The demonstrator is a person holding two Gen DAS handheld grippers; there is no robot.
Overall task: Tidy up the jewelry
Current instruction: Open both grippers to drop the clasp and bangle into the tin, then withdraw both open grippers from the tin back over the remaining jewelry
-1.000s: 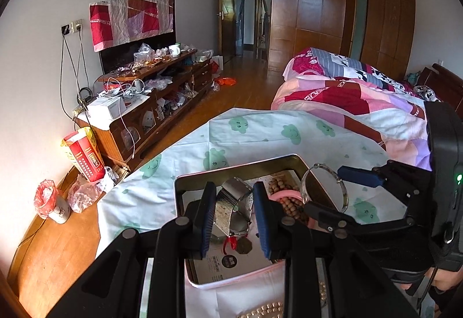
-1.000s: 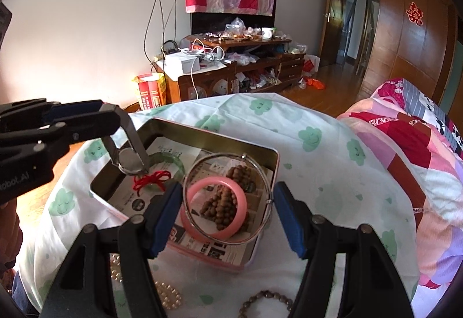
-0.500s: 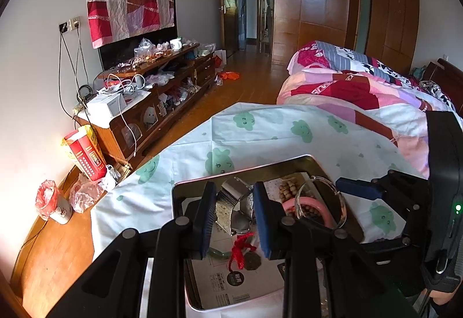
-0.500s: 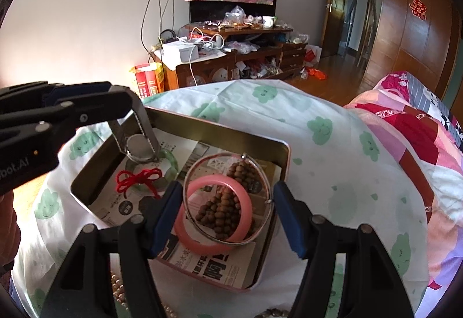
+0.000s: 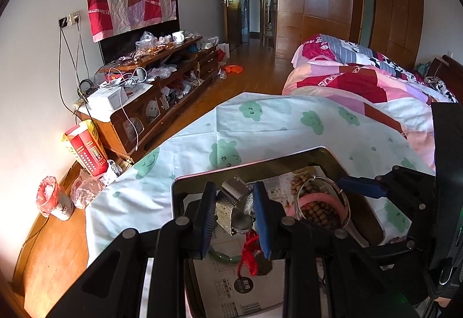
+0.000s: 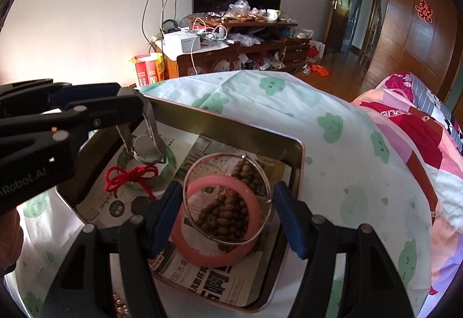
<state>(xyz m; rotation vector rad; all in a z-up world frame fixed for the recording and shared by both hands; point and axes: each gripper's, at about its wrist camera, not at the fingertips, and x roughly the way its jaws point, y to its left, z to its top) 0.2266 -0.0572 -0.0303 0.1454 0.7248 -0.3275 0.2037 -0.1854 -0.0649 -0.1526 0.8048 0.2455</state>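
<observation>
Hanging from the left gripper (image 6: pixel 136 118), pinched by its band, a silver watch (image 6: pixel 147 151) sits over the tin tray (image 6: pixel 231 126), above a green bangle (image 6: pixel 170 164) with red cord. Rightward, the right gripper (image 6: pixel 228 210) clamps a thin silver bangle (image 6: pixel 269 196) (over a pink bangle (image 6: pixel 185 239) and brown beads (image 6: pixel 225 213)).

Below the left finger (image 6: pixel 162 219), a pearl strand (image 6: pixel 120 305) is cut off — the green bangle (image 5: pixel 222 255) shows only partly.
</observation>
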